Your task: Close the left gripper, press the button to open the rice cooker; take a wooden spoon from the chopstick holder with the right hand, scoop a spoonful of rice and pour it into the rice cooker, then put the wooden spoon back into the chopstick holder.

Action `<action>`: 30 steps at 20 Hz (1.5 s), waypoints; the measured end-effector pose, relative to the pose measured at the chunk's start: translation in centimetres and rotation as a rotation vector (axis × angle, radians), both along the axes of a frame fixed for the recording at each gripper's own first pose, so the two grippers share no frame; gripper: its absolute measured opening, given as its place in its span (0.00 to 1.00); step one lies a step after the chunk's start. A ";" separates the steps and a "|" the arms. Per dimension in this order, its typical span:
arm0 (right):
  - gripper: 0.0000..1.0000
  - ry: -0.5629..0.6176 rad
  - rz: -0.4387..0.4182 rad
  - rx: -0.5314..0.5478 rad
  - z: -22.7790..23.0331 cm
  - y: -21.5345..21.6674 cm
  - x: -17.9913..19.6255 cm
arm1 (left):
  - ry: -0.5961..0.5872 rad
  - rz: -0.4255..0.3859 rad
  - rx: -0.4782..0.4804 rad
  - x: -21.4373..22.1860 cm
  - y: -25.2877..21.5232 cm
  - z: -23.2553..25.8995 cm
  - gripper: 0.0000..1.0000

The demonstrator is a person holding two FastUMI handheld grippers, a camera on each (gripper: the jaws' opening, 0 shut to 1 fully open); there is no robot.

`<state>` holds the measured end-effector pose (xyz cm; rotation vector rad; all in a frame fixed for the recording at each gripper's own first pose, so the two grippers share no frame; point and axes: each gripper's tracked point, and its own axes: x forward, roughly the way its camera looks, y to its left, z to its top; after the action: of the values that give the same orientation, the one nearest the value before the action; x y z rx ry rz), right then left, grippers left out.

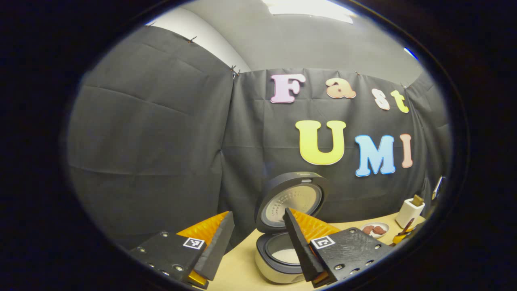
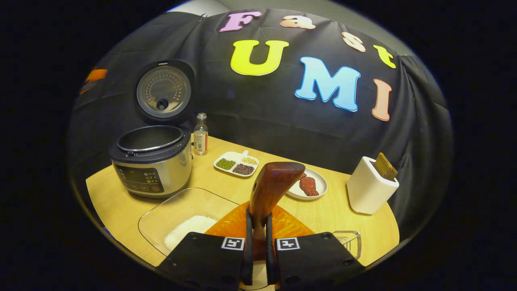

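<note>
Your right claw (image 2: 258, 242) is clamped on the handle of the wooden spoon (image 2: 272, 190), both fingers pressing it, with the spoon's broad end rising straight ahead of the fingertips. Your left claw (image 1: 258, 246) stands wide apart and grips nothing.

The right gripper view gives you the whole desk (image 2: 339, 210). Ahead and to the claw's left the rice cooker (image 2: 153, 161) stands with its lid up and its control panel facing you; a small clear bottle (image 2: 200, 135) stands just beside it. Just below and left of the claw lies a clear glass dish (image 2: 177, 218) holding white rice (image 2: 190, 230). Beyond the spoon sit a divided plate of beans (image 2: 238, 163) and a small plate with something red (image 2: 309, 184). Ahead to the right stands the white chopstick holder (image 2: 369, 188).

The left gripper view looks from the cooker's other side: the rice cooker (image 1: 282, 246) shows between the fingers, white rice in its pot, and the chopstick holder (image 1: 410, 212) far right.

The desk is pale wood; black cloth walls the booth.
</note>
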<state>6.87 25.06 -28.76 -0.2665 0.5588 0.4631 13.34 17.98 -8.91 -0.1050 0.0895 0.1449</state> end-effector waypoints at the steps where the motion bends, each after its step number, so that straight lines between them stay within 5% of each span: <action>1: 0.15 0.000 0.006 -0.012 -0.5 0.1 -0.3 | 0.001 0.000 0.003 0.0 0.2 -0.1 0.80; 8: 0.15 0.020 0.030 0.013 -1.3 1.8 -1.7 | -0.004 0.003 0.008 -0.2 0.2 0.2 0.80; 14: 0.15 0.154 0.031 0.150 -1.7 4.0 -4.2 | -0.012 -0.003 0.012 -0.8 -0.8 0.8 0.80; 24: 0.14 0.532 -0.242 0.589 -2.4 2.8 -4.0 | -0.028 -0.001 0.029 -1.8 -1.8 2.4 0.80; 30: 0.14 0.583 -0.348 0.750 -1.0 0.3 -2.0 | -0.039 0.008 0.032 -2.4 -2.1 3.5 0.79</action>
<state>4.82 25.40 -29.80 0.6976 0.9326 0.3773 10.98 15.88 -5.41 -0.0757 0.0478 0.1517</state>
